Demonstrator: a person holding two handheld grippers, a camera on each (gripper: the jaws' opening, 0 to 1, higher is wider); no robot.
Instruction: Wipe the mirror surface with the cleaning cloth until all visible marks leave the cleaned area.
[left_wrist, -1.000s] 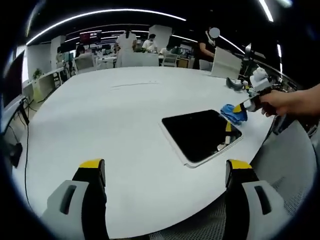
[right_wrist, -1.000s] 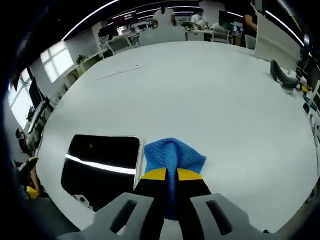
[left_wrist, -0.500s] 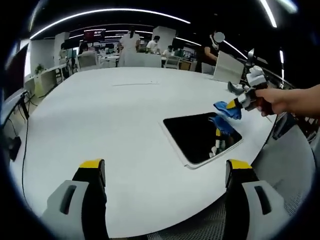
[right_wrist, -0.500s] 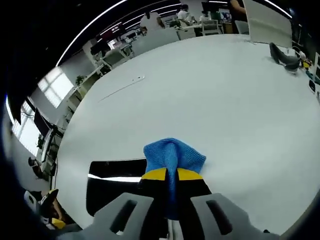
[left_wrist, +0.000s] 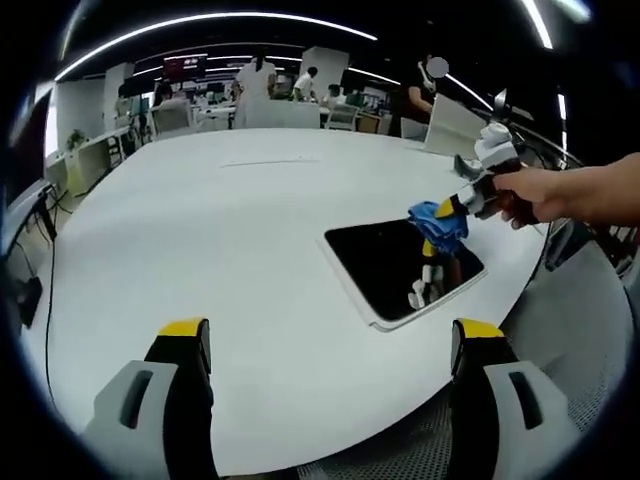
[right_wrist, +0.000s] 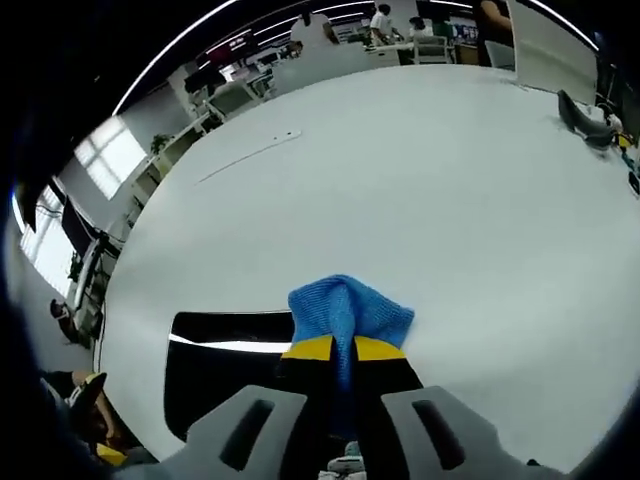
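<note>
Mirror (left_wrist: 400, 265) lies flat on the table (left_wrist: 220, 240), near the table's edge, ahead and to the right of the left gripper (left_wrist: 325, 345), whose jaws stand well apart over the near edge. Right gripper (left_wrist: 458, 203) reaches in from the right above the mirror's far right part, with the cleaning cloth (left_wrist: 437, 223) clamped between its jaws. In the right gripper view the cleaning cloth (right_wrist: 348, 310) projects ahead of the right gripper (right_wrist: 346, 349), the mirror (right_wrist: 225, 365) beneath and to its left.

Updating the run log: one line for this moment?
right gripper: shut on blue cloth | cloth over mirror | left gripper: open
</note>
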